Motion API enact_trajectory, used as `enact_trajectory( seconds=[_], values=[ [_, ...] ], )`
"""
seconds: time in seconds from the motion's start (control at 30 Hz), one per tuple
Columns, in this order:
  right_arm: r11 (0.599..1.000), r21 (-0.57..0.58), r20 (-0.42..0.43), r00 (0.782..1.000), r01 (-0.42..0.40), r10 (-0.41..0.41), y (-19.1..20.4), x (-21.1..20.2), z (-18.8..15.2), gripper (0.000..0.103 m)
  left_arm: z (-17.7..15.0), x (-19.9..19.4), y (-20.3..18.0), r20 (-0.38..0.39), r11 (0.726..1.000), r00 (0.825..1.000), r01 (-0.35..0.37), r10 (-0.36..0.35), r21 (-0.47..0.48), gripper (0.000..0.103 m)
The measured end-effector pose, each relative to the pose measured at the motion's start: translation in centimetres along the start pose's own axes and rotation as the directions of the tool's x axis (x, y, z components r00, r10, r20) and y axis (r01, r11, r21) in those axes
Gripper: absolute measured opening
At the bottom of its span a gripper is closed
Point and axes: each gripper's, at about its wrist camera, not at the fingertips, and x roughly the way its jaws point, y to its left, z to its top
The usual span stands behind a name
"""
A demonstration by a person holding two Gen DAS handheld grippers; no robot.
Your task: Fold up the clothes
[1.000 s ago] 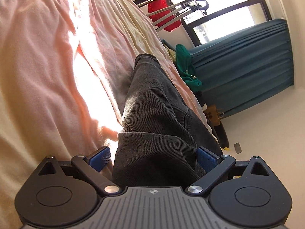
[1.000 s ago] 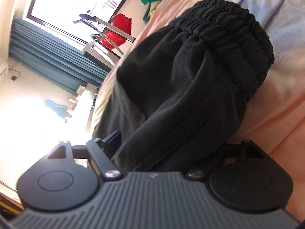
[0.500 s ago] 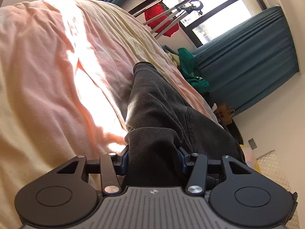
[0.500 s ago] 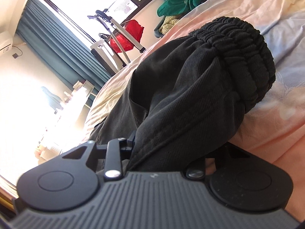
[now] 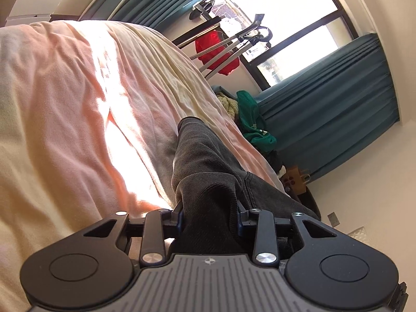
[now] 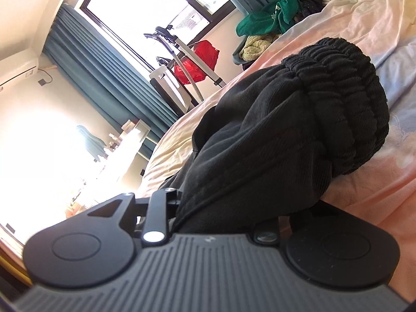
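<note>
Both hand-held grippers, left (image 5: 209, 214) and right (image 6: 221, 208), have clamped onto dark trousers (image 5: 208, 171) lying on the pink bedspread (image 5: 65, 104).

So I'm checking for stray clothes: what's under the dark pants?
Under the dark pants only the pink bedsheet shows around them; anything beneath the fabric itself is covered.

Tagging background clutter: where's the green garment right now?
The crumpled green garment sits off the far edge of the pink-sheeted bed, on a clothes pile below the teal curtain; in the right wrist view it's upper right.
</note>
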Motion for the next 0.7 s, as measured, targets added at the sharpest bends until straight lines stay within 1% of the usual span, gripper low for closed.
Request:
enact_trajectory(
  seconds=[0.2, 0.27, 0.37, 0.47, 0.57, 0.67, 0.7],
  values=[
    [0.996, 0.088, 0.014, 1.000, -0.019, 0.018, -0.4, -1.8, 0.7, 0.036, 0.5, -1.0, -3.0, 0.019, 1.000, 1.000, -0.002, 0.002, 0.021, 0.035],
    [0.992, 0.125, 0.019, 1.000, -0.022, 0.019, -0.5, -2.1, 1.2, 0.036, 1.0, -0.7, -4.0, 0.015, 1.000, 1.000, -0.014, 0.014, 0.006, 0.035],
    [0.990, 0.143, 0.007, 1.000, -0.010, 0.009, -0.2, -2.2, 2.6, 0.036, 2.4, 0.1, -6.1, 0.032, 1.000, 0.999, -0.022, 0.022, -0.005, 0.035],
    [0.985, 0.174, 0.004, 1.000, -0.003, 0.002, -0.2, -2.3, 4.5, 0.036, 4.0, 1.6, -9.4, 0.036, 1.000, 0.999, -0.027, 0.026, 0.016, 0.035],
    [0.977, 0.212, 0.022, 1.000, 0.002, -0.007, -1.2, -2.8, 7.3, 0.036, 4.8, 4.7, -14.1, 0.021, 0.997, 0.999, -0.026, 0.024, 0.071, 0.035],
    [0.978, 0.205, 0.060, 0.997, 0.026, -0.039, -3.0, -3.5, 11.5, 0.036, 5.4, 8.8, -19.2, -0.008, 0.995, 1.000, -0.009, 0.010, 0.103, 0.034],
    [0.980, 0.198, 0.076, 0.996, 0.035, -0.051, -3.8, -3.9, 13.1, 0.036, 5.4, 10.4, -20.8, -0.020, 0.995, 1.000, 0.008, -0.006, 0.102, 0.034]
  ],
)
